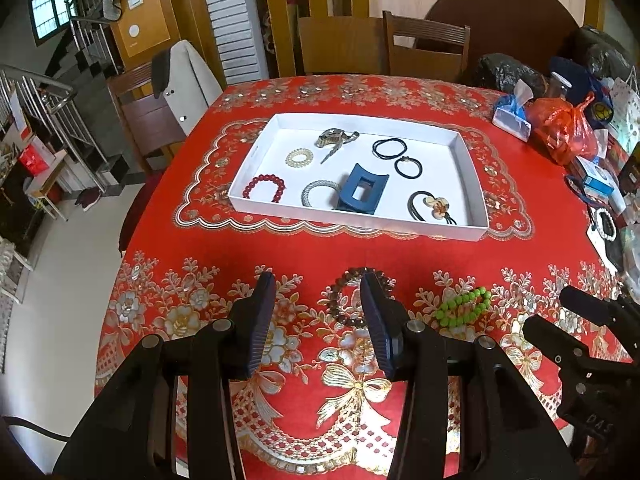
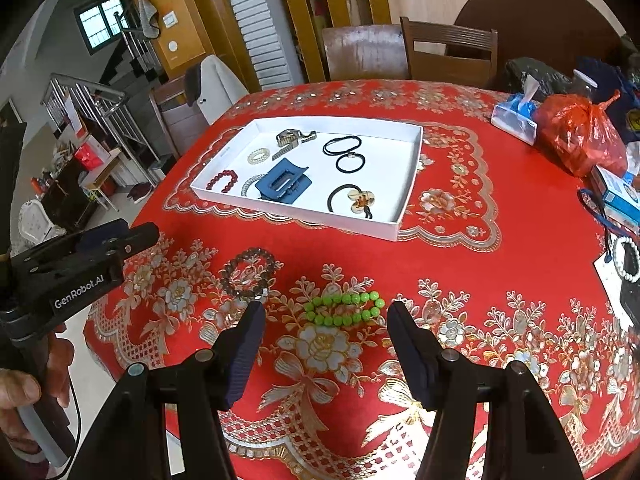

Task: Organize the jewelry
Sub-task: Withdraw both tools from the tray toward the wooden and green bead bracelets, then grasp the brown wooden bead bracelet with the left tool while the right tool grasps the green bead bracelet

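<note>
A white tray (image 1: 474,188) (image 2: 412,168) sits mid-table and holds a blue claw clip (image 1: 360,192) (image 2: 282,184), a red bead bracelet (image 1: 264,188) (image 2: 222,181), black hair ties (image 1: 390,147) (image 2: 342,145), a flower hair tie (image 1: 434,204) (image 2: 356,199) and other pieces. A brown bead bracelet (image 1: 342,292) (image 2: 248,272) and a green bead bracelet (image 1: 464,306) (image 2: 344,309) lie on the red cloth in front of the tray. My left gripper (image 1: 318,284) (image 2: 120,240) is open over the brown bracelet. My right gripper (image 2: 326,312) (image 1: 560,312) is open around the green bracelet, above it.
Red floral tablecloth (image 1: 280,248) covers the table. At the right edge lie an orange plastic bag (image 1: 564,128) (image 2: 580,132), boxes, a white bead bracelet (image 2: 628,260) and clutter. Wooden chairs (image 1: 428,52) stand behind the table; stairs are at far left.
</note>
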The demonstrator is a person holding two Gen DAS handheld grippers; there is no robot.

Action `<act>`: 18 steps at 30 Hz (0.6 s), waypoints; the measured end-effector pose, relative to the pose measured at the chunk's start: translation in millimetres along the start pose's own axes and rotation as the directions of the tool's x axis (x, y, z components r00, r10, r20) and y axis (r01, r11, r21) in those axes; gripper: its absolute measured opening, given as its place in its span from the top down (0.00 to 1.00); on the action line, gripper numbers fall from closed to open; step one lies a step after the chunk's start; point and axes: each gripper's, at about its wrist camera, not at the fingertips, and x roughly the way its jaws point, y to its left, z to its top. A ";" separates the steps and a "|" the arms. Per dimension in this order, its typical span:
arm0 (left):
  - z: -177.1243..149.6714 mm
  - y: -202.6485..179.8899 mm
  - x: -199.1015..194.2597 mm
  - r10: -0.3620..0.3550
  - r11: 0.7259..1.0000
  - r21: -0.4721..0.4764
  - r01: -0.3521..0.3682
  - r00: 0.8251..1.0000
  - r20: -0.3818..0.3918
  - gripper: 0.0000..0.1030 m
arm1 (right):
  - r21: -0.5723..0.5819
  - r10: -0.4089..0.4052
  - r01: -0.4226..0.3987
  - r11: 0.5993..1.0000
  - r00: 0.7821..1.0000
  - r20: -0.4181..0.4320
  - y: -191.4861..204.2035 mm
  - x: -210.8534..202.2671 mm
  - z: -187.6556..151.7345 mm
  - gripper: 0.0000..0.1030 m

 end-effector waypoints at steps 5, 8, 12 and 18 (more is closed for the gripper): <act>-3.2 5.9 8.2 -0.017 1.000 -0.006 0.017 0.999 -0.032 0.58 | 0.012 -0.016 0.016 1.000 1.000 -0.024 -10.0 6.3 -9.2 0.41; -7.6 19.3 18.8 -0.039 0.998 -0.045 0.036 0.997 -0.063 0.58 | 0.028 -0.024 0.026 0.999 0.998 -0.063 -19.3 16.0 -19.4 0.41; -14.8 30.1 35.1 -0.095 0.992 -0.089 0.085 0.988 -0.119 0.58 | 0.058 -0.037 0.044 0.997 0.993 -0.109 -33.0 30.7 -33.5 0.41; -23.5 31.7 62.6 -0.177 0.978 -0.141 0.151 0.965 -0.195 0.49 | 0.096 -0.020 0.033 0.995 0.990 -0.138 -44.1 52.7 -38.7 0.41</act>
